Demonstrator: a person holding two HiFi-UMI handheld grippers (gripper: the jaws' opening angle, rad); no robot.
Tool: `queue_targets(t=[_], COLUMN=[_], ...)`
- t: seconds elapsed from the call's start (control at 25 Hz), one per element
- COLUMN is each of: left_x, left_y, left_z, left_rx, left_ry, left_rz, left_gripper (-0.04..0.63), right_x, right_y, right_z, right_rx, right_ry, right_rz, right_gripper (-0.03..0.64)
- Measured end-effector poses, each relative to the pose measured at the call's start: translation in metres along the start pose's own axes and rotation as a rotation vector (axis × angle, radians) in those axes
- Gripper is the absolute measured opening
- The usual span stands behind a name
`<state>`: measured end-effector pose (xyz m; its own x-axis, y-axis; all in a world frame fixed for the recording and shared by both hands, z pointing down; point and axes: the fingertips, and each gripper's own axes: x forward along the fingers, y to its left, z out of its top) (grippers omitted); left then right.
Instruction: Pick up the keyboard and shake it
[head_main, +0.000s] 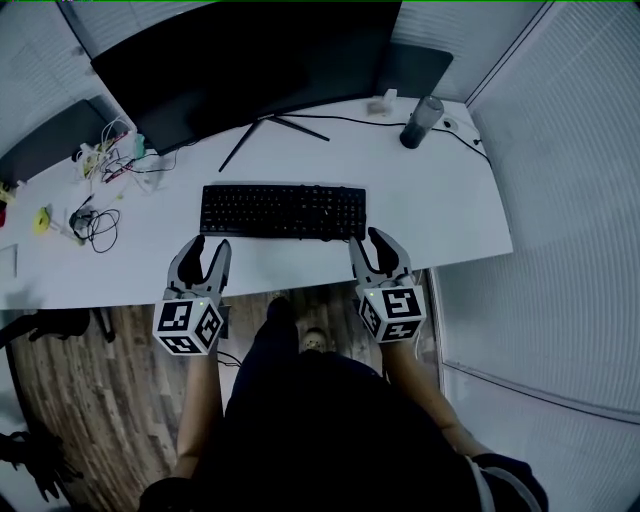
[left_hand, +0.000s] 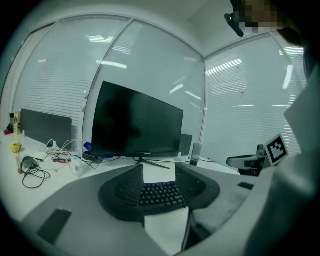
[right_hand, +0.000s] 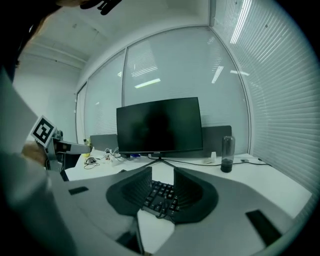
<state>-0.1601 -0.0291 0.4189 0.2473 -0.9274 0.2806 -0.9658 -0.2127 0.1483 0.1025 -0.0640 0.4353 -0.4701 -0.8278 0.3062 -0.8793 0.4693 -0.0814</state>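
The black keyboard (head_main: 283, 211) lies flat on the white desk (head_main: 440, 210), a little back from its front edge. My left gripper (head_main: 208, 245) hovers at the desk's front edge just short of the keyboard's left front corner, jaws open with nothing between them. In the left gripper view the keyboard (left_hand: 160, 194) shows beyond the left gripper (left_hand: 159, 170). My right gripper (head_main: 367, 240) is at the keyboard's right front corner, also open. The keyboard's corner (right_hand: 161, 196) shows low in the gap of the right gripper (right_hand: 162, 172), and the pads stand apart from it.
A large dark monitor (head_main: 250, 60) stands behind the keyboard on a splayed stand. A dark bottle (head_main: 422, 122) and a small white item (head_main: 382, 102) sit at the back right. Tangled cables (head_main: 95, 220) and small clutter lie at the left. Glass walls with blinds close in the desk.
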Motion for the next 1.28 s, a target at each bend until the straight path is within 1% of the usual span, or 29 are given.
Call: queue_targets(t=[0.12, 0.24, 0.48, 0.68, 0.8, 0.88, 0.96, 1.08, 1.2, 1.28], left_x=[0.028, 0.055, 0.101, 0.12, 0.127, 0.132, 0.136, 0.142, 0.148, 0.151], left_y=[0.027, 0.054, 0.091, 0.112, 0.126, 0.134, 0.139, 0.145, 0.152, 0.155], left_z=[-0.008, -0.028, -0.07, -0.103, -0.116, -0.126, -0.136, -0.143, -0.144, -0.148], left_rx=[0.023, 0.028, 0.026, -0.015, -0.032, -0.063, -0.108, -0.156, -0.16, -0.165], left_ry=[0.034, 0.091, 0.227, 0.361, 0.435, 0.489, 0.54, 0.583, 0.616, 0.65], left_rz=[-0.021, -0.045, -0.113, -0.158, -0.16, -0.159, -0.162, -0.169, -0.163, -0.157], left_gripper=[0.206, 0.216, 0.229, 0.255, 0.27, 0.28, 0.29, 0.291, 0.291, 0.291], right_x=[0.029, 0.06, 0.097, 0.098, 0.1, 0.103, 0.104, 0.108, 0.112, 0.115], right_y=[-0.003, -0.008, -0.026, -0.045, -0.055, -0.062, -0.069, -0.078, -0.09, -0.096], right_z=[-0.012, -0.031, -0.065, -0.092, -0.101, -0.11, -0.119, -0.129, -0.135, -0.141], right_rx=[-0.005, 0.009, 0.038, 0.101, 0.125, 0.15, 0.186, 0.248, 0.302, 0.331], right_ry=[0.046, 0.105, 0.223, 0.316, 0.371, 0.412, 0.451, 0.49, 0.515, 0.549], right_rz=[-0.01, -0.015, -0.088, -0.183, -0.215, -0.228, -0.235, -0.229, -0.209, -0.174], right_gripper=[0.129, 0.129, 0.129, 0.141, 0.177, 0.202, 0.218, 0.227, 0.23, 0.23])
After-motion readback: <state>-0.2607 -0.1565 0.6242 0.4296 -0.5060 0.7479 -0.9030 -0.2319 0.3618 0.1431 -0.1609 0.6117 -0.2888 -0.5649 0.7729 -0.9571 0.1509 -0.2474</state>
